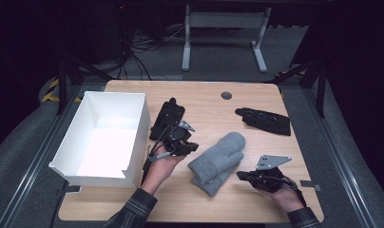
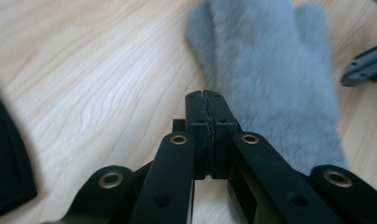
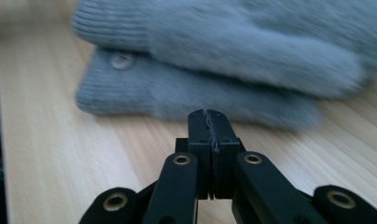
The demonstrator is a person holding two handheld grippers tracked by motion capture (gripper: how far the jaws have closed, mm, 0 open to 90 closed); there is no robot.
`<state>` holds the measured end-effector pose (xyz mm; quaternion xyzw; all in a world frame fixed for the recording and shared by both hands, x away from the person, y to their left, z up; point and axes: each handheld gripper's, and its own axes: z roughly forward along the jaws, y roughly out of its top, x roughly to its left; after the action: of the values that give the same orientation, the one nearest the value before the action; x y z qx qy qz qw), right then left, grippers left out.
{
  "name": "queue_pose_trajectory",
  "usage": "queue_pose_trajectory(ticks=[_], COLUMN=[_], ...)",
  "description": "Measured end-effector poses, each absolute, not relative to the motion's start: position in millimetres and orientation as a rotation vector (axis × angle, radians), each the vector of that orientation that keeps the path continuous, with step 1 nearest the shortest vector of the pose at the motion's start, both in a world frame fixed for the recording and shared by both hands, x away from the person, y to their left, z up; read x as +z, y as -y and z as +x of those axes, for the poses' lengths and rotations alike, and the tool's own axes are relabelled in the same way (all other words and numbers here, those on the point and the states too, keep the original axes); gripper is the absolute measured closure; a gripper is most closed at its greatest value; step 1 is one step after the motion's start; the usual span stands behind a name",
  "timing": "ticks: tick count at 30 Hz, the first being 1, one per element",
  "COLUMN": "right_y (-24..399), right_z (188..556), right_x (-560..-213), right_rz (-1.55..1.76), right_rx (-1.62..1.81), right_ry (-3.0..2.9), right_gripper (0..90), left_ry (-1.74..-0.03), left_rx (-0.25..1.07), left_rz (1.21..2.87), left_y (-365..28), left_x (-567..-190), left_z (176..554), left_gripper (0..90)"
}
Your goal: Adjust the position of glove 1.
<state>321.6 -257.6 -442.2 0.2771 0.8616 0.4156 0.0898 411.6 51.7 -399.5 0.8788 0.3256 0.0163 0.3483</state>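
A pair of fluffy grey mittens (image 1: 218, 161) lies stacked in the middle of the wooden table (image 1: 209, 102). My left gripper (image 1: 192, 146) sits just left of the mittens, pointing at them, its jaws shut with nothing between them. In the left gripper view the shut tips (image 2: 206, 95) stand at the edge of the upper mitten (image 2: 270, 70). My right gripper (image 1: 240, 175) lies at the mittens' lower right, also shut and empty. In the right gripper view its tips (image 3: 207, 114) stop short of the two stacked mittens (image 3: 214, 46); the lower cuff carries a button (image 3: 121, 59).
An open white box (image 1: 140, 137) stands at the table's left. One black glove (image 1: 167, 118) lies beside the box, behind my left hand. Another black glove (image 1: 264, 121) lies at the back right. A round cable hole (image 1: 226, 95) is near the far edge.
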Motion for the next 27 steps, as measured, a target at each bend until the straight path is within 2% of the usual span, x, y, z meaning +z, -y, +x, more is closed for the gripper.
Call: queue_pose_trajectory(ticks=[6, 14, 27], right_y=[225.3, 191.0, 195.8], right_z=[319.1, 318.6, 312.4], right_x=[-442.5, -447.0, -438.8], right_rz=[0.738, 0.665, 0.653], right_rx=[1.271, 1.295, 1.336], right_ry=[-2.624, -2.686, -2.656], right_gripper=[90.0, 90.0, 90.0], left_ry=[-0.885, -0.878, -0.796], left_rx=[0.017, -0.097, -0.123], left_rz=[2.294, 2.305, 2.286], left_y=[-62.6, -59.8, -54.0], left_x=[-414.8, -432.3, -414.4], left_z=[408.5, 406.8, 387.8], left_gripper=[89.8, 89.8, 89.8])
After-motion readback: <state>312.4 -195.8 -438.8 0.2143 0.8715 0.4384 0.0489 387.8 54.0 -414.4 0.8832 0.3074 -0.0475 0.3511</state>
